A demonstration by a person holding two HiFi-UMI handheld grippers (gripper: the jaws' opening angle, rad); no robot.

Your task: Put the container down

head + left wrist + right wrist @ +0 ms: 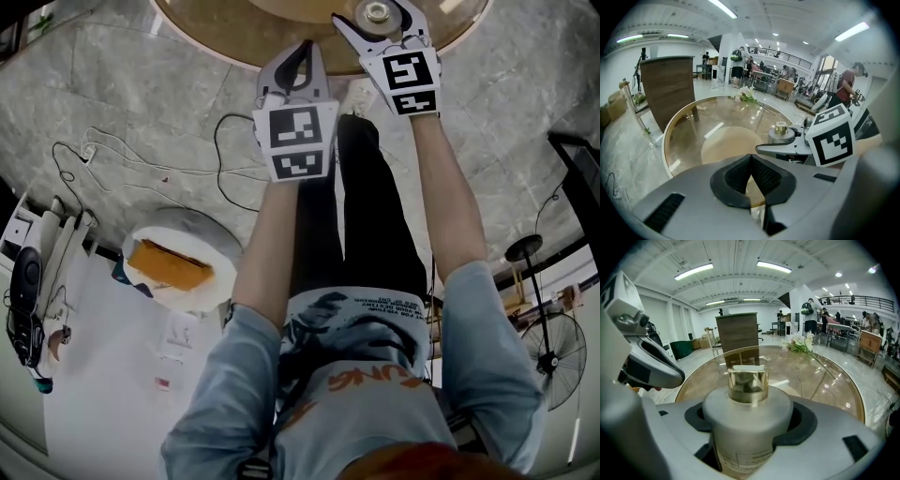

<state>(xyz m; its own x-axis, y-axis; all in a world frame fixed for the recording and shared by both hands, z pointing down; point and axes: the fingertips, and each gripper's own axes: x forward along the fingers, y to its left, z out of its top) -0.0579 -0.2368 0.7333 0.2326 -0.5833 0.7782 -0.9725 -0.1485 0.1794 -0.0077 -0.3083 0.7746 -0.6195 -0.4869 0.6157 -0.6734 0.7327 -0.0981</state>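
The container (747,416) is a frosted white bottle with a gold cap (748,385). My right gripper (750,425) is shut on its body, and the bottle stands upright between the jaws. In the head view the right gripper (377,19) holds the container (377,12) over the near part of a round glass table (211,42); whether the bottle touches the glass is hidden. My left gripper (304,54) is just left of it at the table's near rim, shut with nothing between its pads (740,174). From the left gripper view, the container (780,131) shows at right.
A bunch of flowers (802,344) lies on the table's far side. A brown wooden cabinet (669,89) stands beyond the table. On the marble floor are white cables (141,169), a round white stand with an orange object (173,264), and a fan (553,354). People stand far off.
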